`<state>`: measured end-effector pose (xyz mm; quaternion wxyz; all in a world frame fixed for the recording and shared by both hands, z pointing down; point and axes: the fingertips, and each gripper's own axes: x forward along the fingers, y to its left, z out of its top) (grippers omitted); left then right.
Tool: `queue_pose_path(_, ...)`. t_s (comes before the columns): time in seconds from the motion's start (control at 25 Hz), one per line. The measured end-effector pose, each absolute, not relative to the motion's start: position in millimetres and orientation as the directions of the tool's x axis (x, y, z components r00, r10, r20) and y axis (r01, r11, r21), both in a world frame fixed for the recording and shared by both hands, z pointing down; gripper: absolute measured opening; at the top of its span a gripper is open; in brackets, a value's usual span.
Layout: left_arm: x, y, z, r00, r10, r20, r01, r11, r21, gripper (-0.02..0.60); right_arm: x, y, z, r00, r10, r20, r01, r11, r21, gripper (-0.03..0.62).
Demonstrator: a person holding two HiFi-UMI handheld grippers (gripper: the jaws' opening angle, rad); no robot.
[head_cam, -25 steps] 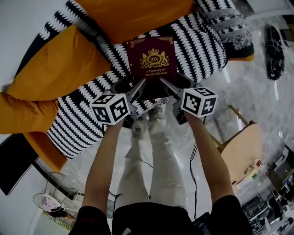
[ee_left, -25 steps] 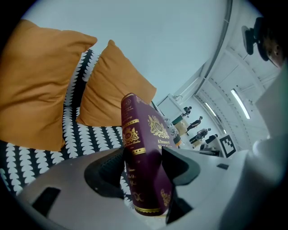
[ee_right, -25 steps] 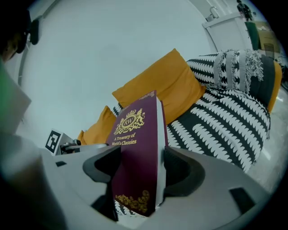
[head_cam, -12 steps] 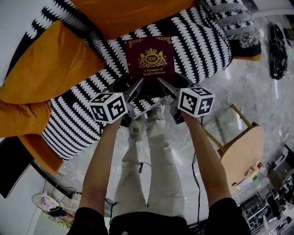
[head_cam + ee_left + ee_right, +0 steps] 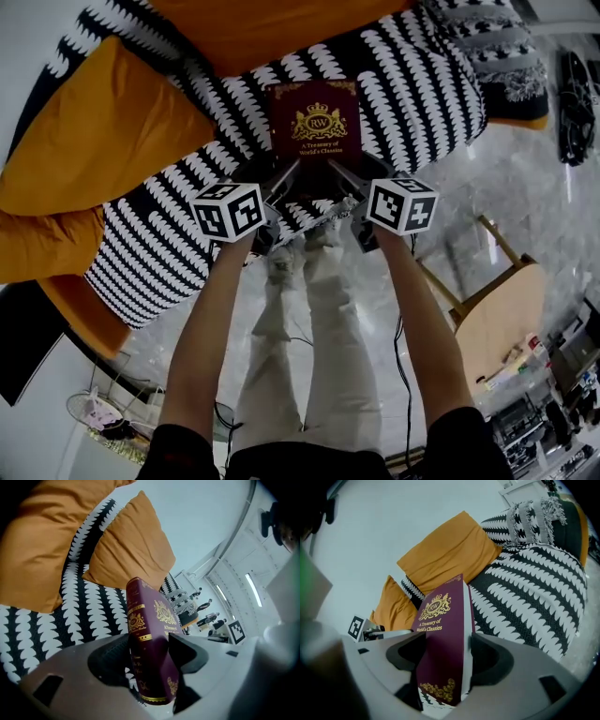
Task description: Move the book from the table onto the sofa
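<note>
**While it is clamped at both near corners, the book hangs over the sofa**

As we look down from the head view, the maroon hardback sits cover up, gold crest and title facing the person, right over the black-and-white patterned seat. An orange cushion lies off to the left, well clear of it.

Now the left gripper: its own view shows the jaws set wide, with the spine corner of the volume wedged between them and both pads pressed against it. That is a firm pinch on a thick object, not a spread, empty claw. Over to the right gripper, and it is the same story on the other corner: the page edge and front cover stand between the jaws, pads tight on either side.

Why two claws? My read is that a heavy hardback held by one corner would sag or twist. Sharing the near edge keeps it flat and level. Gripping only that near edge also lets the far end reach out over the seat while both tools stay back at the sofa's front, so they should be free to let go cleanly.

So the book juts forward from both claws, away from the person. Whether its underside already touches the cover, I cannot tell.
</note>
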<state>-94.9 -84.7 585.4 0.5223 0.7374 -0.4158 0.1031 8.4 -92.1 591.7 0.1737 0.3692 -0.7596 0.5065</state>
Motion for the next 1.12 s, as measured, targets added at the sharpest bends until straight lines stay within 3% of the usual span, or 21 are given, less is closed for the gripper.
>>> queue_pose_path(0.6, -110, -61, 603, 0.645, -0.521, 0.559, -0.689, -0.078, 0.721, 0.273, -6, -70, 603, -0.63, -0.407, 0.661, -0.772, 0.24, -0.588, 0.319)
queue_pose_path(0.88, -98, -56, 631, 0.631, -0.482, 0.609, -0.718, -0.064, 0.693, 0.273, 5, -60, 634, -0.631, -0.367, 0.683, -0.772, 0.22, -0.596, 0.314)
queue_pose_path(1.12, -109, -73, 639, 0.607, -0.526, 0.596, -0.73, -0.073, 0.679, 0.275, 5, -70, 645, -0.601, -0.348, 0.719, -0.799, 0.24, -0.551, 0.316)
